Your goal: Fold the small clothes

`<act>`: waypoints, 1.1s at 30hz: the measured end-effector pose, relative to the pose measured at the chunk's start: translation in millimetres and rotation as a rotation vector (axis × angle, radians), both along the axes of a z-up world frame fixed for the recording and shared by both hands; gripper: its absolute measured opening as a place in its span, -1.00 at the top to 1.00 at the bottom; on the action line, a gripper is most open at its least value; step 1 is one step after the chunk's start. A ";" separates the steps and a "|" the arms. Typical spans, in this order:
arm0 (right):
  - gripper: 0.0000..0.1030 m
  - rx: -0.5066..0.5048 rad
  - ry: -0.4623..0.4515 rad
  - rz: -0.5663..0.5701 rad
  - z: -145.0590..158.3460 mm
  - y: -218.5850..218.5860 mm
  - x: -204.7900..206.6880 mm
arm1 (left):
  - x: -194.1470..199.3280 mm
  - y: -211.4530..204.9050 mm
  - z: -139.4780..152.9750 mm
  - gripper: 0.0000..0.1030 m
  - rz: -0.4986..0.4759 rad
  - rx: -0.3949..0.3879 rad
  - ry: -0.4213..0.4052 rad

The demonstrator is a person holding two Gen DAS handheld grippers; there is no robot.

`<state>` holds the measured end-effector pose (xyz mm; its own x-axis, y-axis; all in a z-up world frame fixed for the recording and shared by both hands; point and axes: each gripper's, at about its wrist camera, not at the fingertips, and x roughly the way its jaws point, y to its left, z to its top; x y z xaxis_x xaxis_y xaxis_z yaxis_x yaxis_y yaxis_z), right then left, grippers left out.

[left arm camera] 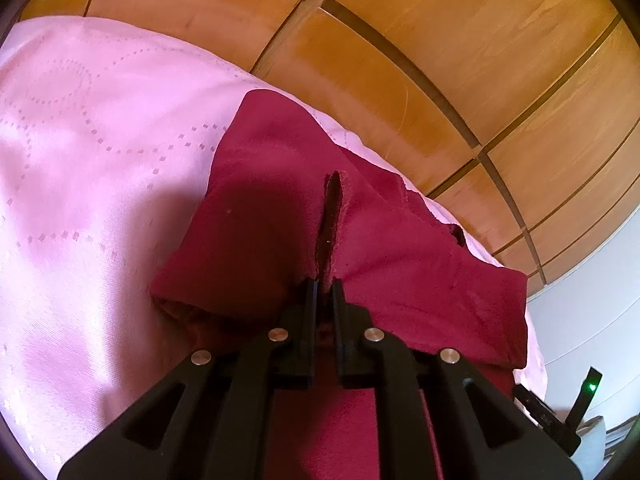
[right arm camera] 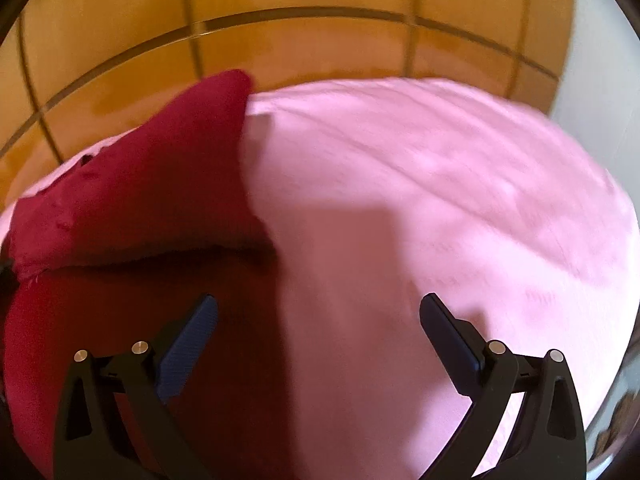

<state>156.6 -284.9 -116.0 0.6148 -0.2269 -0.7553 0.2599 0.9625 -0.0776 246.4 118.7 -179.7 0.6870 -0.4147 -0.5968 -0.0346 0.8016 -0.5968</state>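
The left hand-held gripper [left arm camera: 325,280] is clamped on a raised fold of the dark red garment [left arm camera: 264,216]. The garment lies on the pink bedspread [left arm camera: 80,160], from centre toward 4 o'clock in the left wrist view. The right hand-held gripper [right arm camera: 318,308] has its jaws wide apart above the bedspread, garment at 9 o'clock. A wooden panelled wall [left arm camera: 440,40] stands behind.

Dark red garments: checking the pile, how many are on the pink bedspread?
1. The dark red fleece garment lies on the pink bedspread, pinched by the left gripper; more could hide beneath.
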 end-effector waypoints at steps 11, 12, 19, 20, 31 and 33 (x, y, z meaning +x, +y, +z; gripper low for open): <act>-0.93 0.025 -0.035 -0.288 -11.1 -40.2 31.6 | -2.4 -17.2 10.1 0.13 -0.086 0.017 -0.062; -0.93 0.039 -0.038 -0.290 -12.2 -41.7 29.9 | -0.9 -20.7 10.8 0.11 -0.096 0.034 -0.060; -0.93 0.070 -0.044 -0.298 -14.5 -49.9 28.3 | 0.7 -22.5 21.0 -0.22 -0.124 -0.017 -0.059; -0.93 0.068 -0.045 -0.298 -15.2 -49.6 26.3 | 1.2 -21.5 23.0 -0.26 -0.123 -0.050 -0.057; -0.93 0.057 -0.135 -0.360 -10.2 -51.7 15.7 | 17.9 -56.1 55.2 0.91 -0.159 -0.056 -0.025; -0.93 0.072 -0.122 -0.367 -12.8 -54.7 17.2 | 9.5 -68.3 80.0 0.91 -0.181 0.023 -0.134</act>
